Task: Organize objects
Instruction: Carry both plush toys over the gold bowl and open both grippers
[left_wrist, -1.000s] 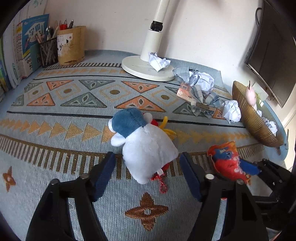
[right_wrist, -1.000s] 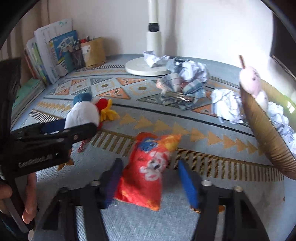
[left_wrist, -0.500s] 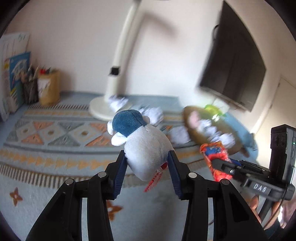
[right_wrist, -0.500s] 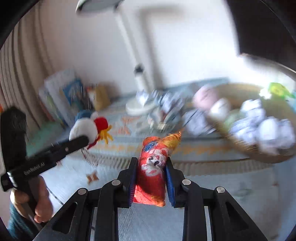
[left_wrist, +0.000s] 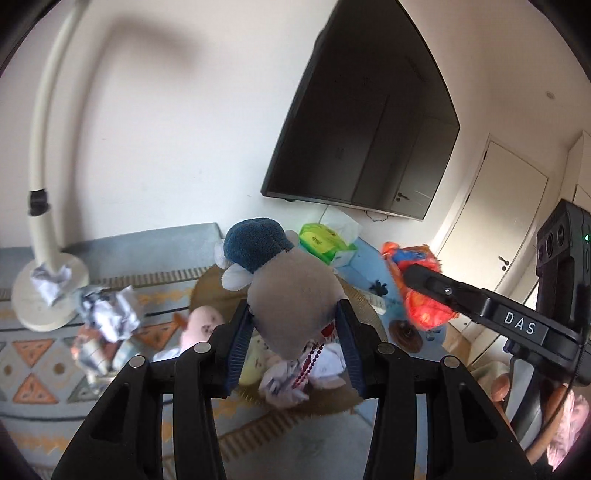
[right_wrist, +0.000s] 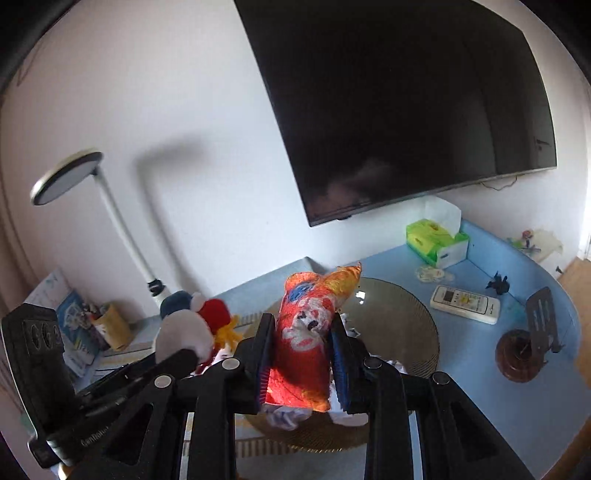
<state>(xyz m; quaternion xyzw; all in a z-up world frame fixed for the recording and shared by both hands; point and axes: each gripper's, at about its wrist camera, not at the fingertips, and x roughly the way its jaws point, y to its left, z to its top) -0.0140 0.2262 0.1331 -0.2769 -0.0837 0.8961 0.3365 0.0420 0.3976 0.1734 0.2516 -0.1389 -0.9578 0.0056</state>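
Lifting both toys off rug: left tongs (left_wrist: 293, 341) plush (left_wrist: 284, 291), right tongs (right_wrist: 303, 360) pouch (right_wrist: 308, 339).

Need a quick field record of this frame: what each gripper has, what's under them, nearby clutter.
left gripper: shut on white plush toy with blue cap, held in the air
right gripper: shut on red-orange plush pouch, held in the air
below: woven basket, holds crumpled paper and a pink toy
nearby: tissue box, remote, desk lamp

Plush duck (left_wrist: 291, 295) and red pouch (right_wrist: 306, 343) clamped, lifted over basket (right_wrist: 413, 317)
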